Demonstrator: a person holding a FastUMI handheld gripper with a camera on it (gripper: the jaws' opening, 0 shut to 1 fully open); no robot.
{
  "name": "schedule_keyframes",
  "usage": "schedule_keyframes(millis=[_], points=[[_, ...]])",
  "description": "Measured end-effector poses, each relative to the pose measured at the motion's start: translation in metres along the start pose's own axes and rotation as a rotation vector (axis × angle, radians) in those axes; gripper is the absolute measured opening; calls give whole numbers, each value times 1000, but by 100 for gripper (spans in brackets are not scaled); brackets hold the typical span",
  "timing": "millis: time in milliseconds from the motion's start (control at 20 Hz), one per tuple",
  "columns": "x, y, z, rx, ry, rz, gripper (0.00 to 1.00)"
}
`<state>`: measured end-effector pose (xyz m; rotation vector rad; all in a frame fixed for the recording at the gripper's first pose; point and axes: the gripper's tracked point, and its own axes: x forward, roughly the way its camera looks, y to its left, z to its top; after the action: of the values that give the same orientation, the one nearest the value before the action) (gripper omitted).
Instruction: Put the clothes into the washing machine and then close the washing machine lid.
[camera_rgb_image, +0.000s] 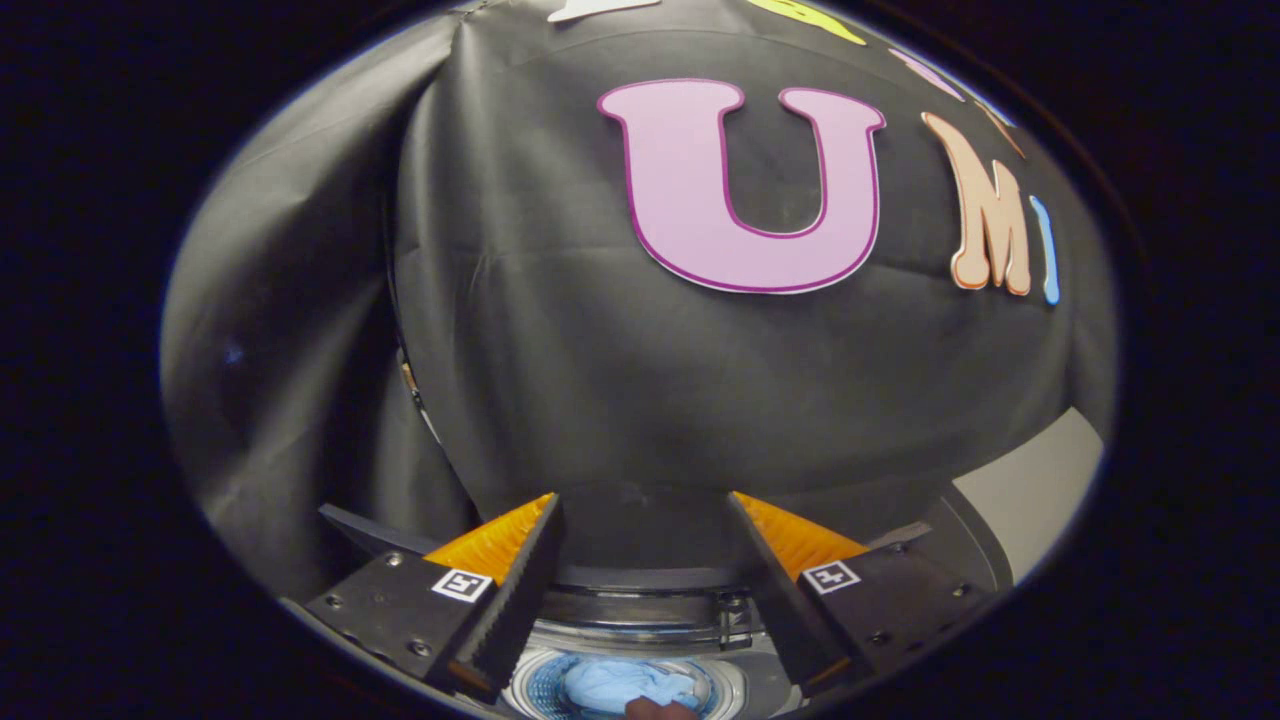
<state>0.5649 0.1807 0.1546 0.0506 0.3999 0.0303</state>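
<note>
- The gripper (645, 560) is held above the washing machine (640, 625), its fingers spread wide apart with nothing gripped between them.
- A light blue garment (625, 685) is seen lying inside the round drum opening (535, 680), below and between the fingers.
- The clothes step is judged done; the lid is not yet closed.
- A dark raised panel (650, 578), taken to be the open lid, is seen just beyond the drum, straight ahead between the fingers, its long edge crosswise to them.
- The booth's black cloth wall (560, 380) is seen behind.
</note>
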Motion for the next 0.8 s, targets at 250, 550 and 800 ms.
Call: schedule_keyframes(millis=[250,550,800], points=[[-30,2,-14,-6,5,17,97],[-60,5,-32,-7,7,43,97],[-85,5,-57,-3,32,68,97]])
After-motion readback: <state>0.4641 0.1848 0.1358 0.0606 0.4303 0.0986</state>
